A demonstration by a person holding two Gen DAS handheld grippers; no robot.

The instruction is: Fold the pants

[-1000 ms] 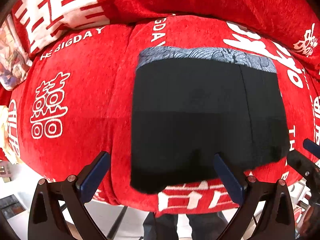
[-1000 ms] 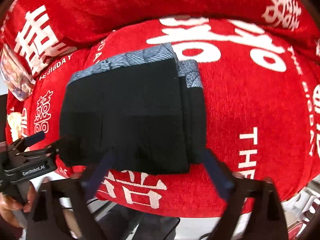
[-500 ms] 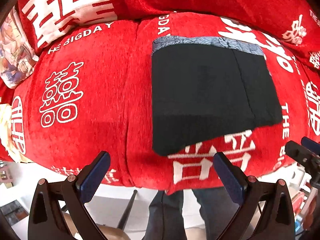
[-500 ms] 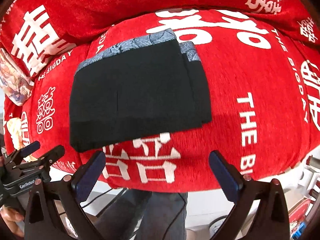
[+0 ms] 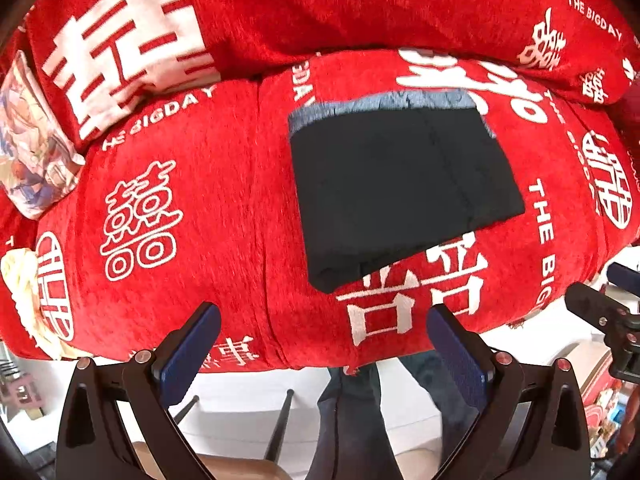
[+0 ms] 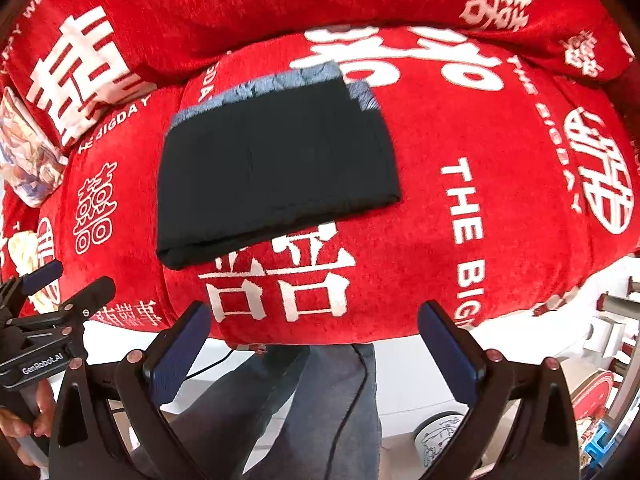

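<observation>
1. So, containers: only one that might count, a pale round tub (image 6: 442, 438) sitting on the floor beside the person's legs (image 6: 304, 408); contents cannot be made out.
2. Counts: one pair of pants (image 5: 400, 188), folded into a black rectangle with a grey patterned waistband (image 5: 384, 102). Two grippers. One printed cushion (image 5: 30, 148) lying at the far left of the sofa. One black cable (image 6: 352, 400) trailing down over the legs.
3. Pants are lying flat on the seat of the red sofa cover (image 5: 180, 208), which is printed with white characters and "THE BIGDAY" lettering. They are sitting a bit right of the seam between seat cushions, with a large white character just at their near edge.
4. Orientation: waistband is pointing toward the sofa back, folded edge toward the seat front. Long axis is running roughly across the seat, slightly skewed; near-left corner is reaching closest to the front edge. A second layer is peeking out along the right side (image 6: 368, 96).
5. Left gripper (image 5: 324, 344) is hovering off the seat front, jaws spread wide, holding nothing, apart from the pants.
6. Right gripper (image 6: 316, 340) is sitting likewise in front of the seat edge, jaws spread, nothing between them.
</observation>
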